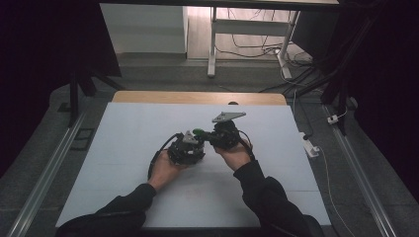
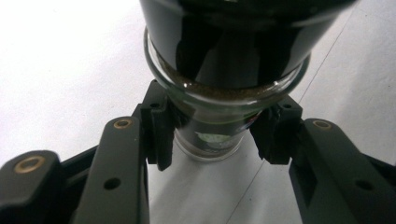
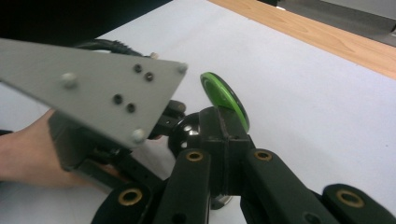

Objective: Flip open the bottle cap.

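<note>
The glass bottle (image 2: pixel 212 116) of dark liquid stands upright on the white worktop (image 1: pixel 123 148), near its middle, clamped at the base by the left hand-held gripper (image 2: pixel 212 135). The right hand-held gripper (image 3: pixel 224 135) comes at the bottle's top from the side, its jaws pinched on the green cap (image 3: pixel 226 98), which tilts off the bottle's upright axis. Whether the cap is threaded on or free is hidden behind the left gripper's grey plate (image 3: pixel 93 88).

White worktop (image 1: pixel 123 148) with wood far edge, dark curtains both sides, grey floor (image 1: pixel 163 74), white table frame (image 1: pixel 213 44) behind, cables (image 1: pixel 296 64) and power strip (image 1: pixel 311 147) at right.
</note>
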`<state>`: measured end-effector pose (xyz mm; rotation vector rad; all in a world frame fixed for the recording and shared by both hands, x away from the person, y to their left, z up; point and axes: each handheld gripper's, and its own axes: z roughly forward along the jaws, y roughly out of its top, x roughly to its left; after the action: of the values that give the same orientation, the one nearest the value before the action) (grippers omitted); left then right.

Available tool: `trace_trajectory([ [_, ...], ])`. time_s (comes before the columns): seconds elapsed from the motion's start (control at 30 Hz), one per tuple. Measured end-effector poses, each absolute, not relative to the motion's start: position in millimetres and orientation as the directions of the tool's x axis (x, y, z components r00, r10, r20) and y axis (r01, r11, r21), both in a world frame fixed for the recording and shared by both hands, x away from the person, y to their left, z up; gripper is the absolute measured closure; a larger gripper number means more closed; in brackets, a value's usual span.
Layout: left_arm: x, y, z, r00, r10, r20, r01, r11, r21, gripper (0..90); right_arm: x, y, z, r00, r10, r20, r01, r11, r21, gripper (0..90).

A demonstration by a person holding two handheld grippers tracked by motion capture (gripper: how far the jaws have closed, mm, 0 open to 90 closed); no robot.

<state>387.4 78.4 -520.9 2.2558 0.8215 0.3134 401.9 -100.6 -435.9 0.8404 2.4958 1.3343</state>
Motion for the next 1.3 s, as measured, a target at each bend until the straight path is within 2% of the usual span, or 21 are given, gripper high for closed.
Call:
trace_trajectory([
  [0.27,387.5,78.3,-520.9,0.766,0.643,-0.014,0.472,-0.547,0.692,53.8,412.5,-104.4,-441.8,-0.804,0.586,0.105,0.417,0.429,0.801,89.7],
  [0.57,389.5,79.1,-520.2,0.772,0.635,-0.025,0.475,-0.55,0.687,53.5,408.8,-102.8,-439.7,-0.819,0.566,0.098,0.401,0.442,0.802,89.5],
  [0.73,391.1,80.2,-519.8,0.78,0.625,-0.037,0.473,-0.551,0.687,52.5,406.6,-102.3,-439.1,-0.825,0.557,0.094,0.397,0.454,0.798,86.3],
  [0.83,391.0,80.8,-518.0,0.775,0.631,-0.041,0.476,-0.54,0.694,44.3,405.3,-102.9,-438.6,-0.825,0.558,0.093,0.398,0.456,0.796,84.4],
  [1.03,389.4,85.4,-510.8,0.775,0.629,-0.056,0.48,-0.53,0.699,33.4,401.6,-104.2,-437.4,-0.826,0.557,0.083,0.393,0.464,0.794,79.5],
  [1.3,383.7,94.9,-497.6,0.772,0.625,-0.117,0.503,-0.488,0.713,24.6,393.5,-109.3,-435.1,-0.823,0.563,0.078,0.395,0.467,0.791,67.3],
])
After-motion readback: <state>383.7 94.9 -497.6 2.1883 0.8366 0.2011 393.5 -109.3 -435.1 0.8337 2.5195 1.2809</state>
